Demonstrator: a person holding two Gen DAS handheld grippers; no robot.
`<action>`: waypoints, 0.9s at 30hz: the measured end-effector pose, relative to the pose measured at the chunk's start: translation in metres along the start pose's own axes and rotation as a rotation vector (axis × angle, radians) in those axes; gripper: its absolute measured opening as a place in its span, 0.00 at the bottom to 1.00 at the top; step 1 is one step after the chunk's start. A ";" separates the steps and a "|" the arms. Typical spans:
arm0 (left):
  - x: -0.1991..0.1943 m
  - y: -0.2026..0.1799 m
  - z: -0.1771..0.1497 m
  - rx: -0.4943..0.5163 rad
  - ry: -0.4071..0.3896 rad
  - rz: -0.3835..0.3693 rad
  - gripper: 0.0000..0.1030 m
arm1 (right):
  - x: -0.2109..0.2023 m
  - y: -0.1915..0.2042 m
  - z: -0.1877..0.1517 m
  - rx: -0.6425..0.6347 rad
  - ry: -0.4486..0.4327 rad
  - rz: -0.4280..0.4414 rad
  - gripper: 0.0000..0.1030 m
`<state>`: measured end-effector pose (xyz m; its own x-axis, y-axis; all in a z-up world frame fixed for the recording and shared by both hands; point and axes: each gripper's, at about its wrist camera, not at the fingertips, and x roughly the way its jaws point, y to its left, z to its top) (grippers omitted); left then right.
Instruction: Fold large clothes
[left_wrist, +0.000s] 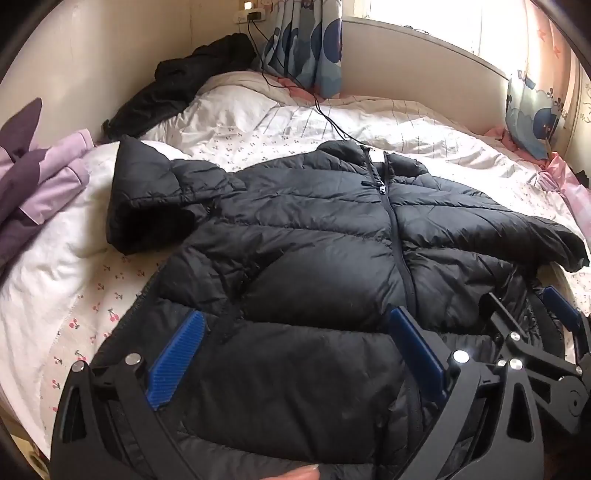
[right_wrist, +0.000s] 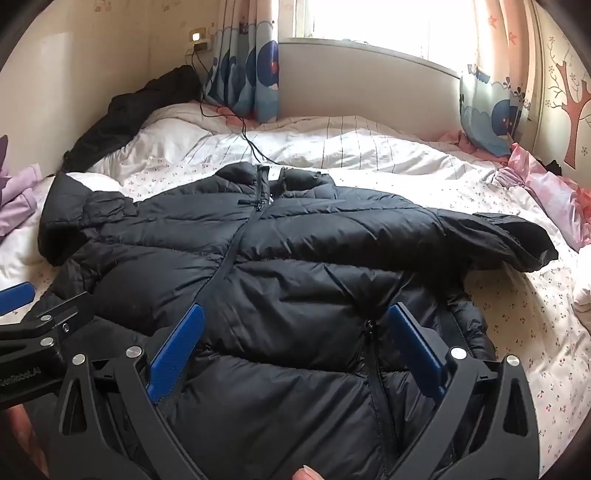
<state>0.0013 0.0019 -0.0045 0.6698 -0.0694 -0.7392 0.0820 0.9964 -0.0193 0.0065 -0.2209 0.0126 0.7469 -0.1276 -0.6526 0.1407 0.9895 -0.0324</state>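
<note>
A black puffer jacket (left_wrist: 317, 236) lies front-up and zipped on a bed (left_wrist: 258, 122) with a cherry-print cover, its collar toward the window end and its hem nearest the two tools — so its long axis, traced by the zip (left_wrist: 397, 229), runs straight away from them. One sleeve (left_wrist: 147, 199) spreads out to the left, the other (right_wrist: 498, 236) to the right, both flat on the cover.

The left gripper (left_wrist: 295, 354) hovers over the hem on the left half of the jacket, fingers spread wide with nothing clamped between them; padding shows in the gap, and whether the pads touch it cannot be told. The right gripper (right_wrist: 295, 354) sits beside it over the right half, equally wide and empty, angled down at the fabric. Each tool is thus nearer its own sleeve — the left for the left sleeve, the right for the right — which looks like the pairing a first fold inward would call for.

The only legible writing is white lettering on the left tool's body, seen at the edge of the right wrist view, reading roughly "GenRobot.AI" (right_wrist: 20, 378). No brand mark can be read on the jacket.

Further off, a purple garment (left_wrist: 40, 177) sits at the bed's left edge, a dark garment (left_wrist: 184, 85) is heaped by the wall, and a cable (left_wrist: 295, 88) trails from a socket across the bedding below blue-patterned curtains (left_wrist: 306, 40).
</note>
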 end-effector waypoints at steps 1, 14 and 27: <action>0.001 -0.001 0.000 0.001 0.001 -0.004 0.94 | 0.000 0.001 -0.001 -0.003 -0.003 -0.009 0.93; 0.018 -0.026 -0.001 0.020 0.016 -0.109 0.93 | 0.013 -0.029 -0.005 0.042 0.026 -0.057 0.93; 0.034 -0.041 0.001 0.007 0.025 -0.056 0.94 | 0.023 -0.048 -0.009 0.067 0.054 -0.056 0.93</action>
<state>0.0215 -0.0418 -0.0287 0.6455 -0.1240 -0.7536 0.1239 0.9907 -0.0568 0.0106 -0.2702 -0.0078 0.7010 -0.1769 -0.6909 0.2258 0.9740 -0.0202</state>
